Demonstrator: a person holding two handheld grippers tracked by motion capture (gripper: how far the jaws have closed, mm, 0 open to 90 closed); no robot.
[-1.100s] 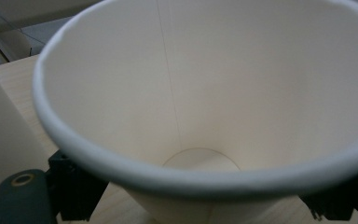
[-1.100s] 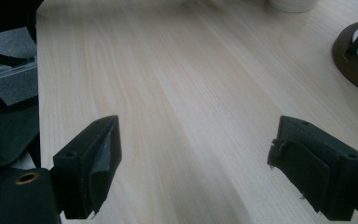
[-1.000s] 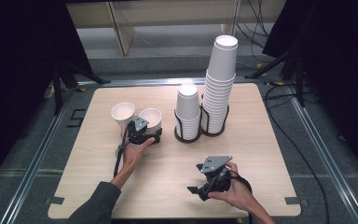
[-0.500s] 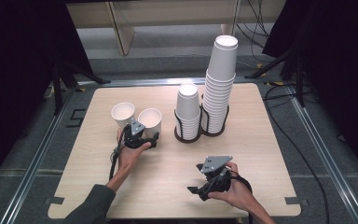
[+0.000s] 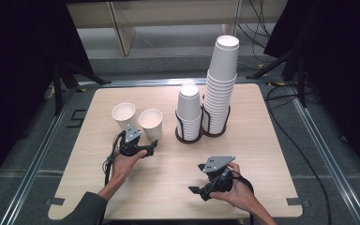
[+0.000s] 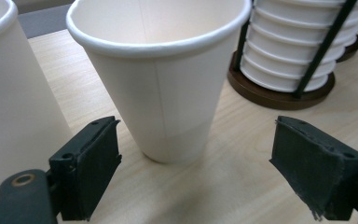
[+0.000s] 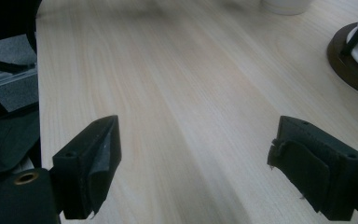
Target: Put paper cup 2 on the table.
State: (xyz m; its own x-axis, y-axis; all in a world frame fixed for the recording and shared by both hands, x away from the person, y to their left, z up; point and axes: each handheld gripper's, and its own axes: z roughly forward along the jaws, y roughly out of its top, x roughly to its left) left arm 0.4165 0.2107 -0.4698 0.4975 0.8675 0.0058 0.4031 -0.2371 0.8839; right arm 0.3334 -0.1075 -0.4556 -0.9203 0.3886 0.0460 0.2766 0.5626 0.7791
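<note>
Two white paper cups stand upright, side by side and apart from the stacks, at 10 o'clock on the pale wooden bench (image 5: 262, 154): left white paper cup (image 5: 123, 116), right white paper cup (image 5: 150, 123). Left claw (image 5: 146, 149) spread, holding nothing, just short of the right cup. Dispensing judged partly done; two racked cup stacks (image 5: 206, 108) remain at 12 o'clock. Right claw (image 5: 196, 191) spread, holding nothing.
</note>
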